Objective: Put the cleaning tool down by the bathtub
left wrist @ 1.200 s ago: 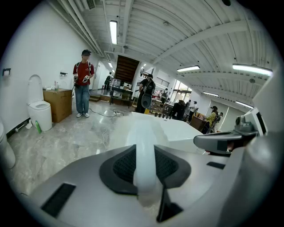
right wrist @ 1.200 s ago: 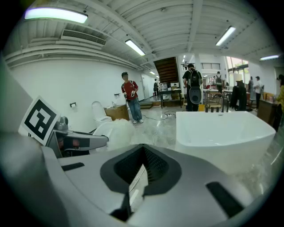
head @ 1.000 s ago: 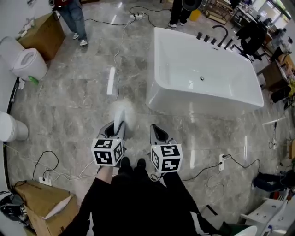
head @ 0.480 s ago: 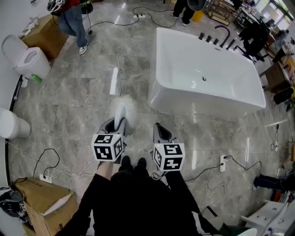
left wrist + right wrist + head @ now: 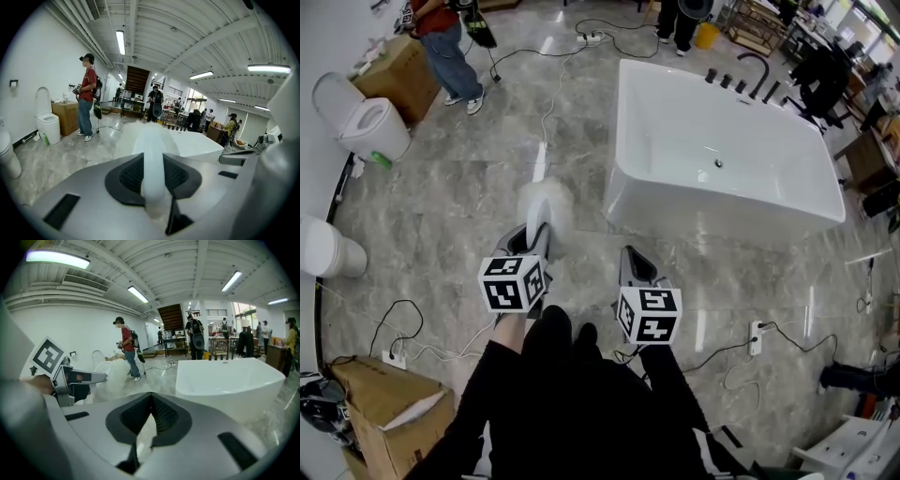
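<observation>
L gripper (image 5: 532,242) pinches the translucent handle of the fluffy white cleaning duster (image 5: 546,204); pads press it from both sides, and the fluffy head pokes out fwd past the jaw tips. The duster is held over the grey marble floor (image 5: 441,206), near the left front corner of the white freestanding bathtub (image 5: 675,211) but apart from it. R gripper (image 5: 633,264) sits just beside the L one, nearer the tub, with jaw tips pressed together and nothing btwn them. A white toilet (image 5: 370,127) stands far left, and a person in a red top (image 5: 441,37) stands beyond it.
</observation>
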Action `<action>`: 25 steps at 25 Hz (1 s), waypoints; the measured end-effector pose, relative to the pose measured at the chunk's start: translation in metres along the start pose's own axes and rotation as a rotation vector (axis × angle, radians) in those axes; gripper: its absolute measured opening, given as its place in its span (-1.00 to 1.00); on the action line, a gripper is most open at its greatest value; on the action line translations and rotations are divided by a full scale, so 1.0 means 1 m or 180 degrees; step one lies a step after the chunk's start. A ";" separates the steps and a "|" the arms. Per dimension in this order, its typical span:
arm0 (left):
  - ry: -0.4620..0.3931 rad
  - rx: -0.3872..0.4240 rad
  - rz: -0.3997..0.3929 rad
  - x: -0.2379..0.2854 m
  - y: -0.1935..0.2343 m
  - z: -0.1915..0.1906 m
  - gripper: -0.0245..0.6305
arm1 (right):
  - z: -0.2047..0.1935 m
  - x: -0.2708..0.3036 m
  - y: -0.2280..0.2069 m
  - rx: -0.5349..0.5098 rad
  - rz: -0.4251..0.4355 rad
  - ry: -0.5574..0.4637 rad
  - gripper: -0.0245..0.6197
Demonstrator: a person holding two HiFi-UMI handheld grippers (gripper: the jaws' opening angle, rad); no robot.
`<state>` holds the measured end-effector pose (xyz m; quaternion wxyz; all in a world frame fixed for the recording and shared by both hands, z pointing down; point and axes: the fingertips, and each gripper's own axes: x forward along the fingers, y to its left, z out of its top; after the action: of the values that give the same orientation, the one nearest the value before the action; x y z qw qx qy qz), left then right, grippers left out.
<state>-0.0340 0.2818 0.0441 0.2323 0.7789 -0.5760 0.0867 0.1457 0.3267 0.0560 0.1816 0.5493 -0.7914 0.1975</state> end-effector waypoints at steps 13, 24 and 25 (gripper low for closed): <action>0.0082 0.0003 -0.0007 0.069 0.047 0.022 -0.64 | 0.024 0.070 -0.003 -0.0032 -0.0065 0.0124 -0.92; 0.0231 -0.0044 -0.0166 0.175 0.123 0.067 -0.64 | 0.090 0.199 0.006 -0.0182 -0.0140 0.0227 -0.92; 0.0238 -0.0034 -0.0180 0.184 0.128 0.070 -0.64 | 0.093 0.208 0.005 -0.0203 -0.0151 0.0232 -0.92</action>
<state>-0.1045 0.0629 0.0901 0.2601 0.7899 -0.5451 0.1061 0.0654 0.1148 0.0803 0.2324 0.5543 -0.7768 0.1878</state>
